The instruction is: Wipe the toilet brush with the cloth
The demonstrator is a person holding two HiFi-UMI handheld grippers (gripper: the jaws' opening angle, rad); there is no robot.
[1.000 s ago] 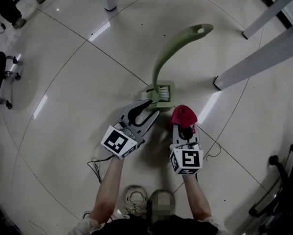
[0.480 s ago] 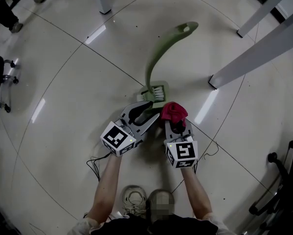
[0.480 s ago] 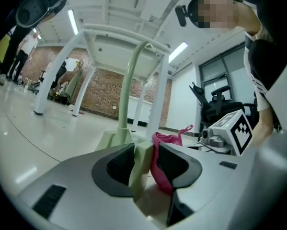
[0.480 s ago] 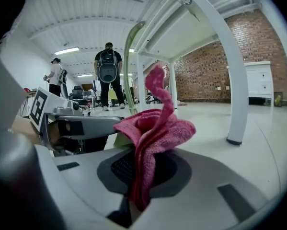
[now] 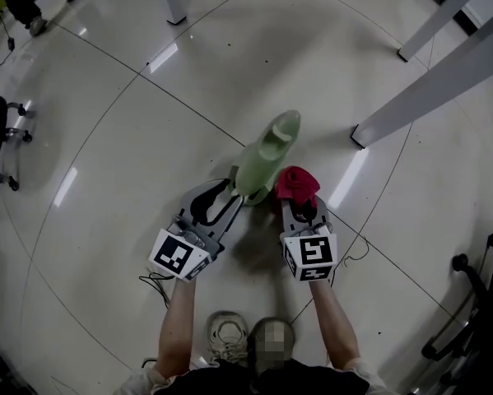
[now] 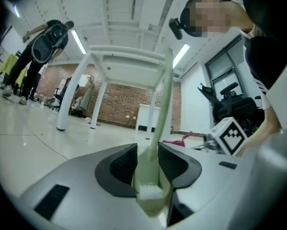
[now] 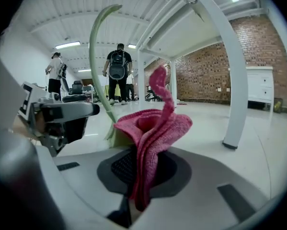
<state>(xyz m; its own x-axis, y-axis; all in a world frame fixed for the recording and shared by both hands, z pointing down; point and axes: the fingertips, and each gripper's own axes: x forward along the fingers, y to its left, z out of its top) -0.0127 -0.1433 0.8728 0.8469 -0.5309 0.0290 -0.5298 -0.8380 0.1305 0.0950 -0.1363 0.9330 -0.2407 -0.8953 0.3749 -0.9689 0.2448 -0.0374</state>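
Step in hand: toilet brush (image 5: 267, 156) presented for wiping, stood near upright, gripped at head end by left gripper (image 5: 225, 196), jaws just widened yet pressed on it. Red cloth (image 5: 297, 184) pinched in right gripper (image 5: 301, 211), just right of toilet brush. Next likely needed: cloth pressed to handle, drawn along.

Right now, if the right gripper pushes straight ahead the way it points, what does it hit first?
Likely the floor just beyond the cloth it holds. The toilet brush stands slightly left of that line, though depth is unclear.
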